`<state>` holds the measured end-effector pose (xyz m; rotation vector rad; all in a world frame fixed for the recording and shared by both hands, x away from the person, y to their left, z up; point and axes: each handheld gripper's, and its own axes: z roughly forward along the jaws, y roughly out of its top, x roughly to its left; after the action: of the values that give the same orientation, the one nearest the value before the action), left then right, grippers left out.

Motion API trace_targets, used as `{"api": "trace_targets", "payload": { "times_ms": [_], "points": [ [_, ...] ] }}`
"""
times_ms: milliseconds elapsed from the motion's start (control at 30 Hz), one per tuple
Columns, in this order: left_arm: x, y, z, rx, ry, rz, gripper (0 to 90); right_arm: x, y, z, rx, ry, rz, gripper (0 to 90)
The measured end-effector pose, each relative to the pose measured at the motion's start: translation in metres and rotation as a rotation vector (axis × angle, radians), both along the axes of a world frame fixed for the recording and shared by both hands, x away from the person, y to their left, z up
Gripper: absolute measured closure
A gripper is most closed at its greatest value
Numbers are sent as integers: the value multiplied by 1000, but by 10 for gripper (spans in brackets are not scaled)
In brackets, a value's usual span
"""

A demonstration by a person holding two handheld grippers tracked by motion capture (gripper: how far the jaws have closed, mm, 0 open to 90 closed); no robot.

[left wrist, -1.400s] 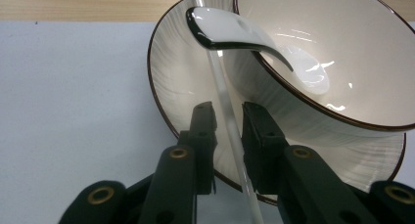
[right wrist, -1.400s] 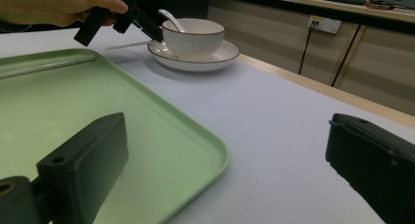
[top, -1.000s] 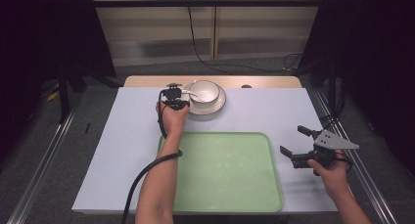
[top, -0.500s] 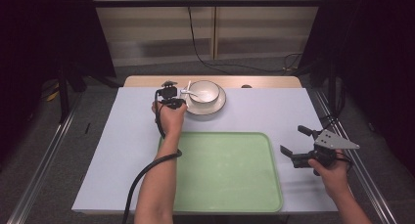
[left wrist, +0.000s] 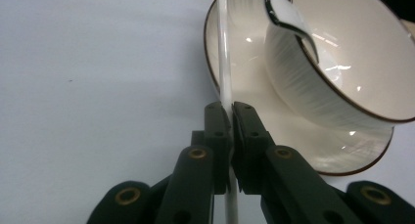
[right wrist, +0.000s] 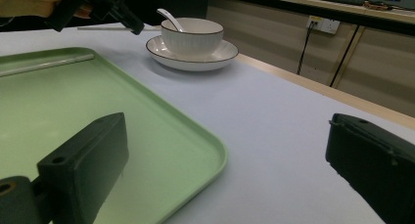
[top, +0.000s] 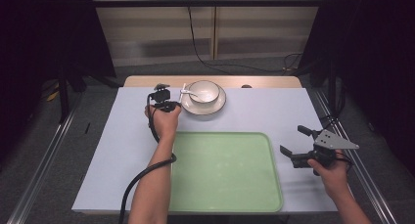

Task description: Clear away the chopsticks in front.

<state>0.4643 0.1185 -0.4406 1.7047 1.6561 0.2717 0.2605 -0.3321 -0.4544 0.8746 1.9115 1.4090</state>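
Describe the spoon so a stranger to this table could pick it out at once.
Start at the green tray, then look past its far edge to the white plate carrying a bowl. The spoon rests on the bowl's left rim. Unlike the round dishes, it is slim and white, its handle clamped in the left gripper.

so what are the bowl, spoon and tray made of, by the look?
Bowl: probably glazed ceramic, as it is glossy white with sharp highlights, fine ribbing and a dark rim line. Spoon: looks like matching glazed ceramic, smooth and shiny; white plastic can't be ruled out. Tray: likely matte plastic, pale green with soft moulded rounded edges.
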Motion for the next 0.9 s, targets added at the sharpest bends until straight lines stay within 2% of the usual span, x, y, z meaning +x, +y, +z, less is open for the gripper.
{"api": "trace_targets", "payload": {
  "times_ms": [133, 233, 467, 633, 900],
  "points": [
    [-7, 6, 4, -35, -5, 9, 861, 0, 1, 0, 2, 5, 0, 17],
    [-10, 10, 6, -30, -21, 18, 861, 0, 1, 0, 2, 8, 2, 17],
    [-20, 22, 10, -37, -18, 36, 861, 0, 0, 0, 1, 3, 3, 16],
    [-30, 28, 7, -59, -17, 53, 861, 0, 1, 0, -2, 6, 4, 16],
    [-44, 38, 5, -60, -15, 62, 861, -1, 1, 0, -1, 5, 1, 16]
  ]
}}
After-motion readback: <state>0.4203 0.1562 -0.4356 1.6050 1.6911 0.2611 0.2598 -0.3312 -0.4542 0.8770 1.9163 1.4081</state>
